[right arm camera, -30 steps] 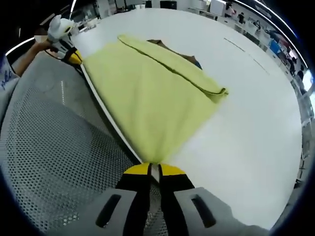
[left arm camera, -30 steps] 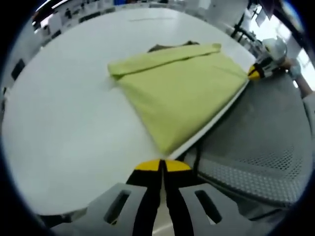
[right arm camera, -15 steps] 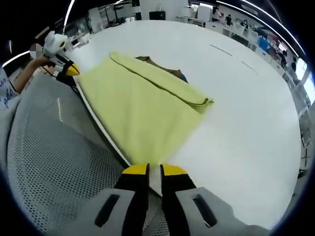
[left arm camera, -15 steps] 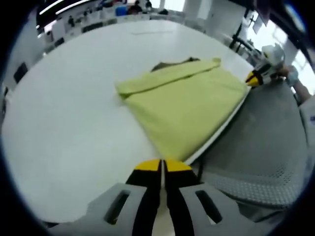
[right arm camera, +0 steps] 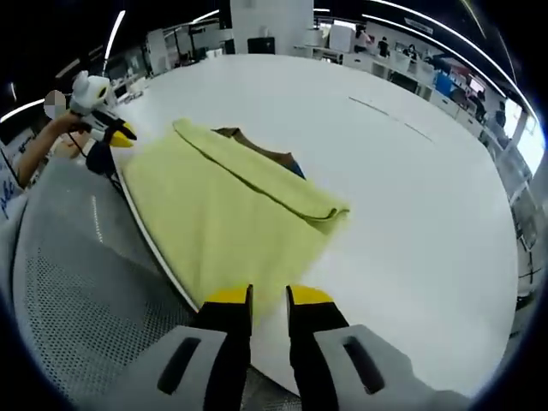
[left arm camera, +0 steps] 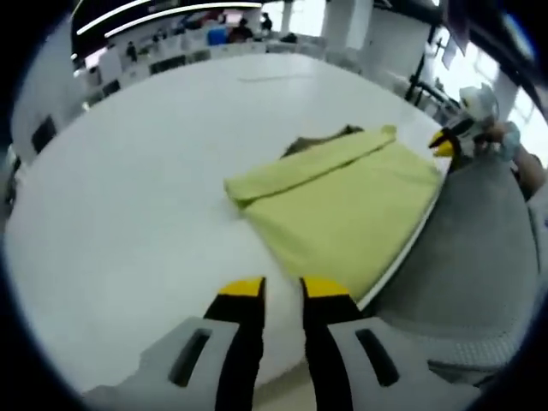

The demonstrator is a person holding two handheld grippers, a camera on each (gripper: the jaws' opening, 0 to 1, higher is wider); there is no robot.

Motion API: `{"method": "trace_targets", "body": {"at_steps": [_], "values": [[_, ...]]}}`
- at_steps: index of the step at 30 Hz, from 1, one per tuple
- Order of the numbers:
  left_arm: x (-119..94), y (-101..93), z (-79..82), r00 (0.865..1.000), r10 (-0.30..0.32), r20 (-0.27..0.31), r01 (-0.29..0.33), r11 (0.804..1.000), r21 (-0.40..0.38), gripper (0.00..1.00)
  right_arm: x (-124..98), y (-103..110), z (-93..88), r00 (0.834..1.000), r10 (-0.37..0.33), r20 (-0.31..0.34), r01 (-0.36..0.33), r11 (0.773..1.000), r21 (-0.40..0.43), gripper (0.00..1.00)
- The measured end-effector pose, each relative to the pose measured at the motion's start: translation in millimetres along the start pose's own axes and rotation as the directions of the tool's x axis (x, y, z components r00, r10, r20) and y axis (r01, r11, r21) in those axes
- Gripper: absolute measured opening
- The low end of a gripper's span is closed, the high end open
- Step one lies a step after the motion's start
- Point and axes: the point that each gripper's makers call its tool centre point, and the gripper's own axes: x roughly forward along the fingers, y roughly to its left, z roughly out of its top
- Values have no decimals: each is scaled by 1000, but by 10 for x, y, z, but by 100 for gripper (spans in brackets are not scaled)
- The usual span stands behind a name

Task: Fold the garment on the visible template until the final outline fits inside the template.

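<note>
A folded yellow-green cloth garment (left arm camera: 342,205) lies flat on a large white round table (left arm camera: 128,171), with one straight side running along the table's near edge, where a grey perforated mesh surface (left arm camera: 462,257) meets the table. Across the far side of the garment a long folded band of the same cloth forms a raised ridge, and a small piece of brown fabric (left arm camera: 321,139) peeks out from under that ridge on the side away from the table's edge. In the left gripper view the left gripper (left arm camera: 282,289), with yellow-tipped black jaws, hangs over the white tabletop just short of the garment's nearest corner, its jaws apart with a clear gap and nothing between them. In the right gripper view the right gripper (right arm camera: 268,297) sits just short of the garment (right arm camera: 214,205) at its nearest corner, jaws likewise parted and empty, not touching the cloth. The right gripper also appears in the left gripper view beyond the garment's far corner, held by a person's hand (left arm camera: 501,141) over the table's edge.
</note>
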Motion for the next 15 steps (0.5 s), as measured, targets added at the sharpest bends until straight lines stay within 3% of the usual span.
{"method": "trace_targets", "body": {"at_steps": [8, 15], "values": [[59, 115, 207, 997, 20, 76, -18, 999, -27, 15, 20, -152, 118, 999, -32, 19, 32, 999, -12, 22], [163, 178, 258, 997, 13, 71, -12, 1000, -9, 20, 39, -241, 254, 997, -39, 63, 38, 999, 15, 22]]}}
